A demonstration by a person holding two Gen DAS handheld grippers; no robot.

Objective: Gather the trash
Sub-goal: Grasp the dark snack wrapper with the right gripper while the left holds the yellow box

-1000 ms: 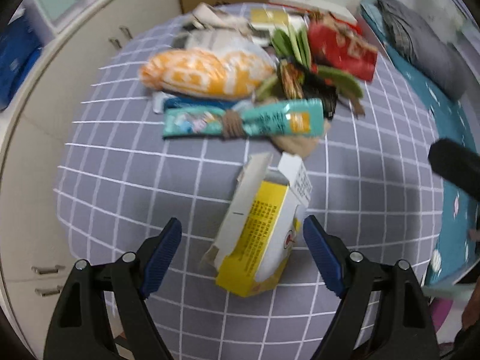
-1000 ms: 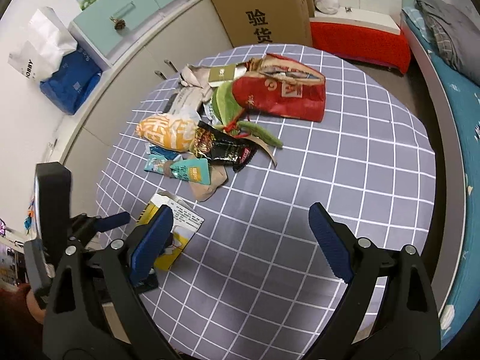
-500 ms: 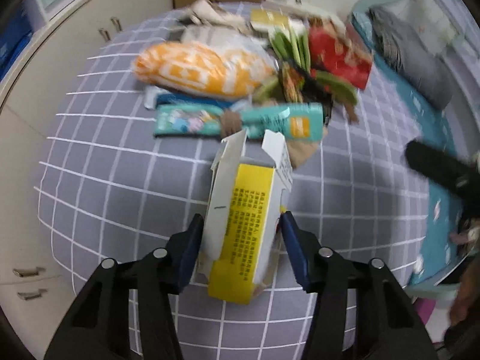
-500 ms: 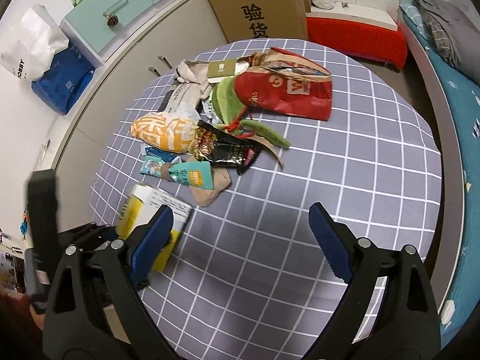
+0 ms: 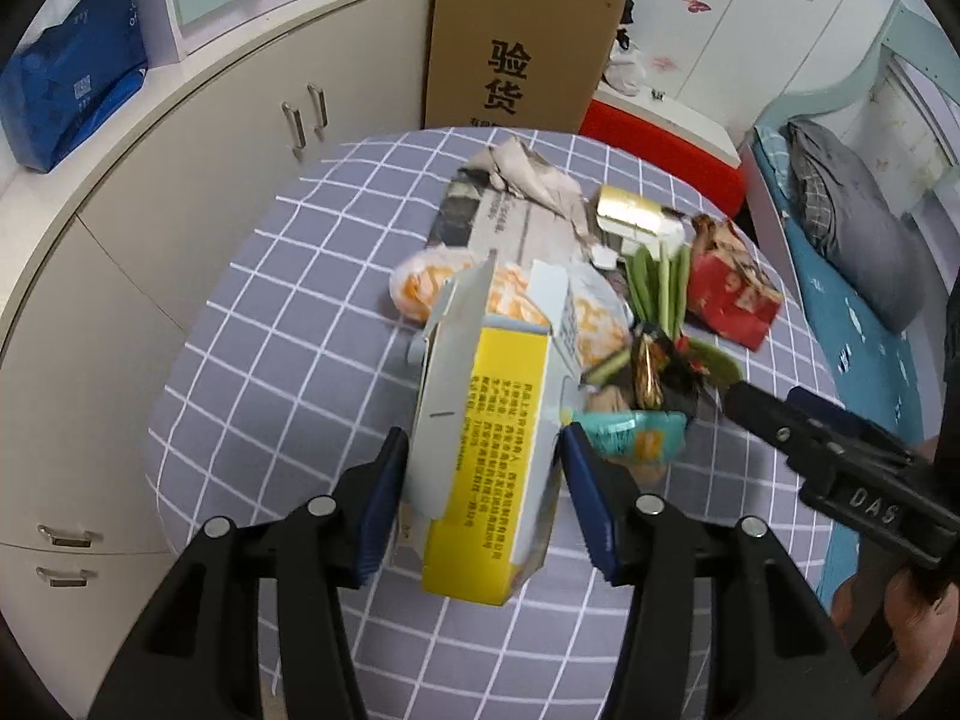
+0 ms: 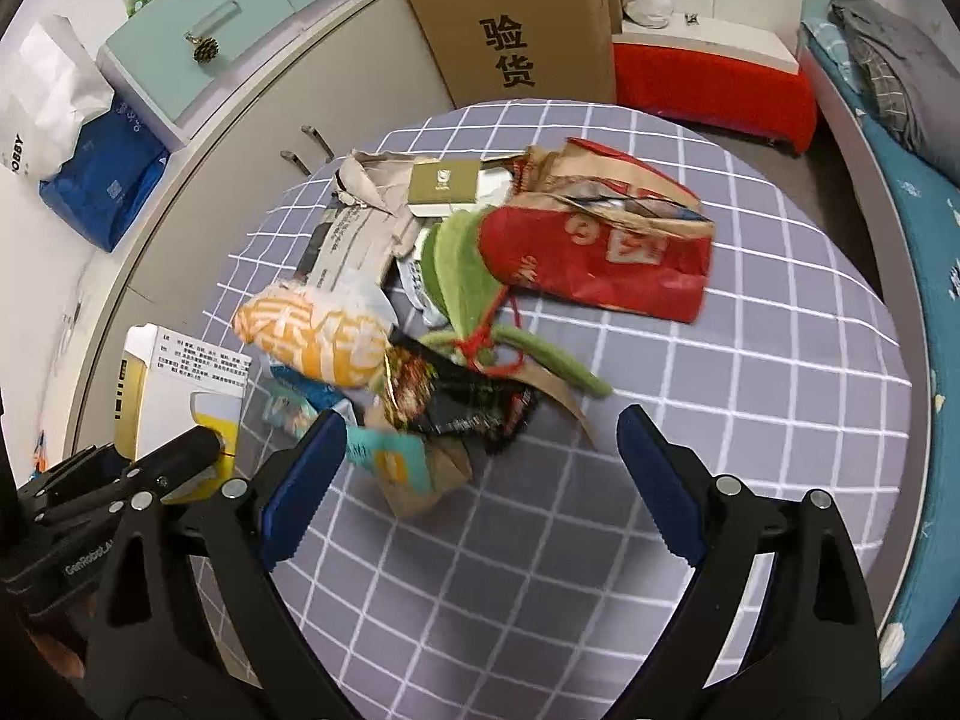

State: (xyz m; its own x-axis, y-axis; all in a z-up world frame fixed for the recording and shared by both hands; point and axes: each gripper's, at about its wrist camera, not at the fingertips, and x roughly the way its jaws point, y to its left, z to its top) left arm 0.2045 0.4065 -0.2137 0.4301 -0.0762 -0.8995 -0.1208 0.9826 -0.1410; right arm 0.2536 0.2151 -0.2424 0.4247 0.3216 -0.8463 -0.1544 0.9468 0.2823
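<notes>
On my left wrist camera, the left gripper has its blue pads pressed on both sides of the yellow-and-white box, about half open, and the box is held clear above the checked table. The box's torn flaps stick up past the fingertips. Beyond the tips lies the trash pile: an orange bag, a red bag and a teal wrapper just right of the right pad. The right gripper shows at far right.

On my right wrist camera, the right gripper stands wide open with nothing gripped. The teal wrapper lies just inside the left finger, the black wrapper ahead between the fingers. The box is off to the left, in the left gripper.
</notes>
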